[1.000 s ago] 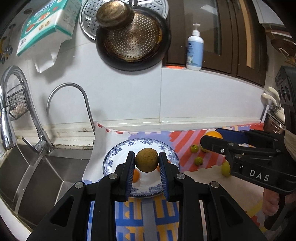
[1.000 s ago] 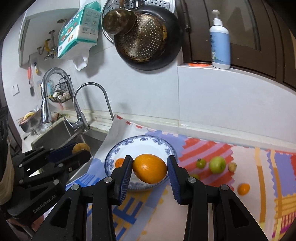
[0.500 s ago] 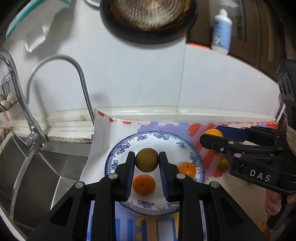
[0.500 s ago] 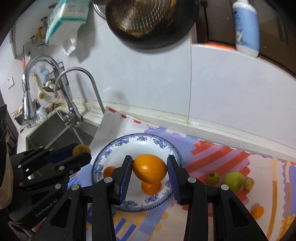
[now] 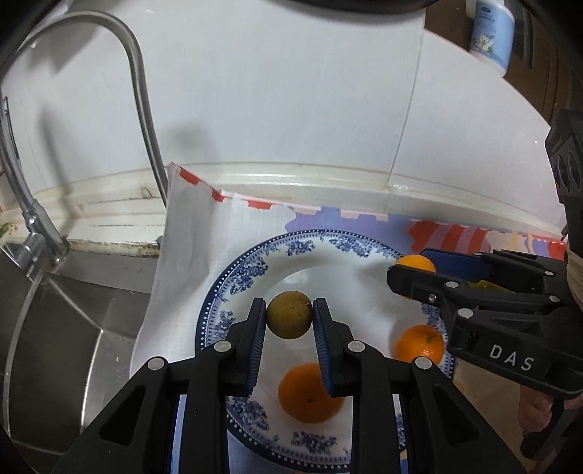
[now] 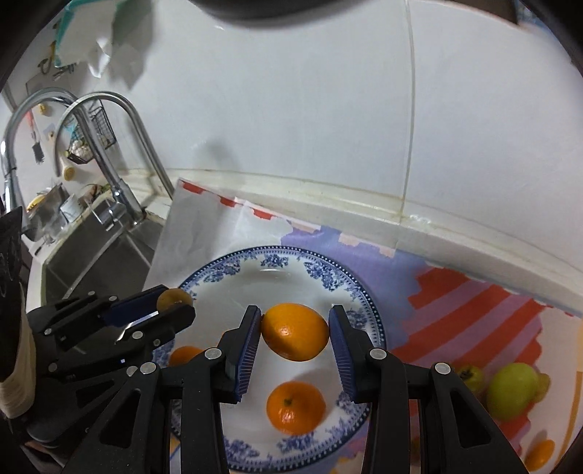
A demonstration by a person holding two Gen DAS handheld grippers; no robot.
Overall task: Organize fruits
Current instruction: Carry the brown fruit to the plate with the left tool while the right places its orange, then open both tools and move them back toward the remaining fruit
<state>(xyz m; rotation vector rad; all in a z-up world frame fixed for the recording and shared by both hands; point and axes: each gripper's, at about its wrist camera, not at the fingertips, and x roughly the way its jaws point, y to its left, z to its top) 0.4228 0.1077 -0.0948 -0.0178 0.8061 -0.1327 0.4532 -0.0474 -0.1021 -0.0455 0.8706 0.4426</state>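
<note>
Plate (image 6: 368,310) has two oranges already; left tongs (image 5: 288,324) clamp a brown fruit (image 5: 289,319), right tongs (image 6: 295,335) an orange (image 6: 295,331), several still on tabletop.

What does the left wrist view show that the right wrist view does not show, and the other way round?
Only the left wrist view shows the lotion bottle at top right.

Only the right wrist view shows loose fruit on the colourful mat: a green fruit, a small dark green fruit and a small orange. It also shows a wire basket behind the taps.

Both show the blue-patterned plate with two mandarins on it, the left gripper shut on a brownish round fruit, and the right gripper shut on an orange.
</note>
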